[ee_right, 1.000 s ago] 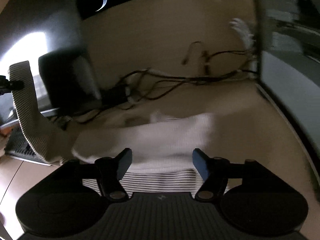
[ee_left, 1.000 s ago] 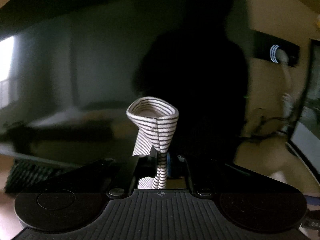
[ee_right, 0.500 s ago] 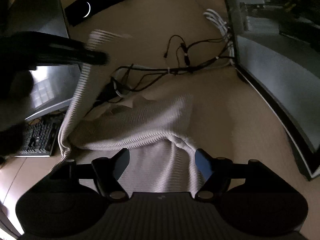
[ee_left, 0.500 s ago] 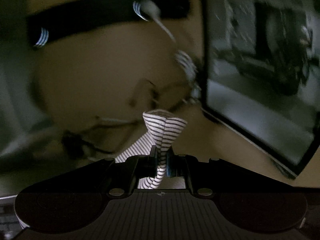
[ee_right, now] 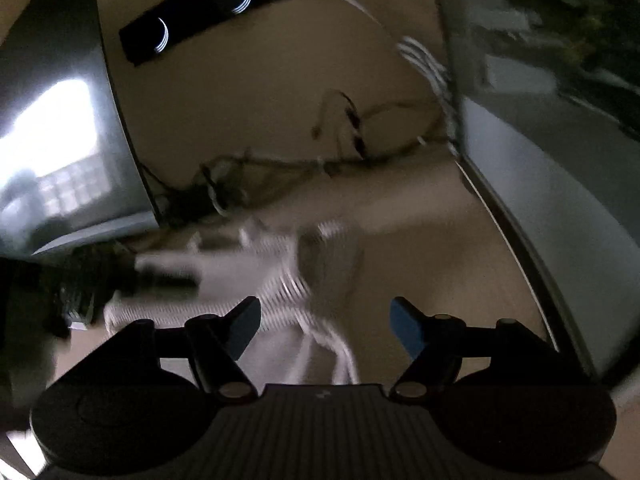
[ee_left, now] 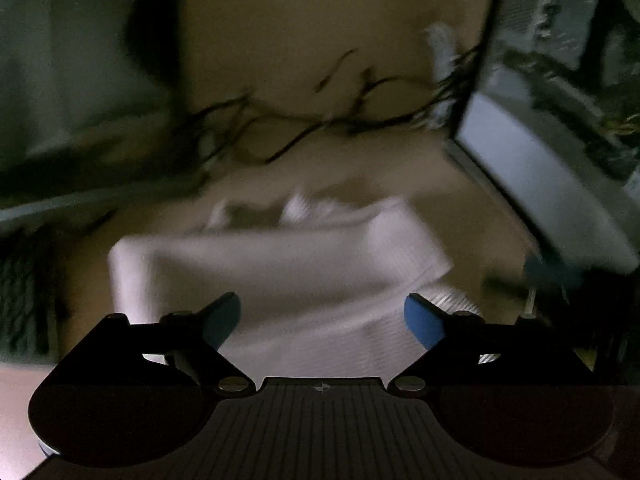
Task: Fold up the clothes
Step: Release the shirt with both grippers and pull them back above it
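The striped sweater [ee_left: 280,264] is lying bunched on the desk [ee_left: 304,60] below both tools. The left gripper [ee_left: 322,322] is opening, nothing pinched; the right gripper [ee_right: 326,326] is hanging spread and empty. It is looking soft, light and floppy, so pinching a hem or sleeve edge seems best.

My right gripper [ee_right: 325,326] hangs with its blue-padded jaws apart, nothing pinched between them. Below and ahead, the striped white garment [ee_right: 280,280] lies blurred on the tan desk [ee_right: 420,280]. A tangle of dark cables [ee_right: 280,164] sits behind it, a monitor [ee_right: 560,184] to the right.
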